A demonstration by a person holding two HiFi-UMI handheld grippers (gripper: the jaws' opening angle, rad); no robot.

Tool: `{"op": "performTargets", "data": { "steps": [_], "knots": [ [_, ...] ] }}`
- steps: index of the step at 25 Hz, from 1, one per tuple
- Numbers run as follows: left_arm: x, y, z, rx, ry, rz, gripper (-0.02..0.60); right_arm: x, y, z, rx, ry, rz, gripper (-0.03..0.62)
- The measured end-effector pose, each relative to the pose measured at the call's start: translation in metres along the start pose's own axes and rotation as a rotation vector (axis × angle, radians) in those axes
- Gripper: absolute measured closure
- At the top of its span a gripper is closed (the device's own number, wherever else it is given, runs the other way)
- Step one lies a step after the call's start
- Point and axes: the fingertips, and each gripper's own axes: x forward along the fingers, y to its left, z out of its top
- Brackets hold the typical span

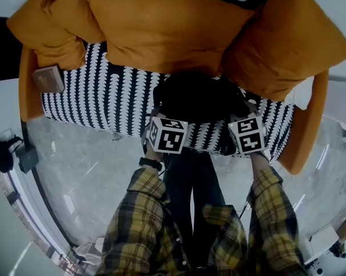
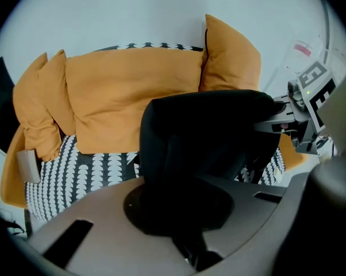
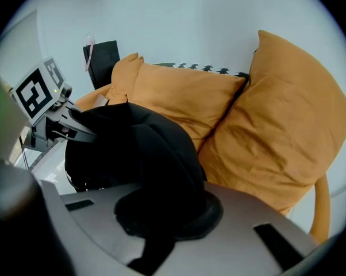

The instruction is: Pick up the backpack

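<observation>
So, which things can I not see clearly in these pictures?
- Head view: the backpack is only a dark shape; straps and zips do not show.
- Left gripper view: backpack fabric covers the finger tips of the left gripper.
- Right gripper view: the same for the right gripper.
- Head view: the tan flat thing on the sofa is too small to name.

Backpack (image 1: 199, 99) over sofa seat (image 1: 98, 91) (cushions (image 1: 161, 33) behind it).

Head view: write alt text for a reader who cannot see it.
Seen from above, a person in yellow plaid sleeves holds a black backpack with the left gripper and right gripper shut on its two sides. The backpack is at the front edge of a black-and-white patterned sofa backed with orange cushions.
</observation>
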Motion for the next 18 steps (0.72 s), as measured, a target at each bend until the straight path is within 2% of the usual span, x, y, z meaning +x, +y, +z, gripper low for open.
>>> {"op": "performTargets", "data": {
  "steps": [18],
  "knots": [
    [-0.041, -0.008, 0.021, -0.006, -0.043, 0.015, 0.54, -0.04, -0.003, 0.012, 0.051, -0.032, -0.026, 0.565]
  ]
}}
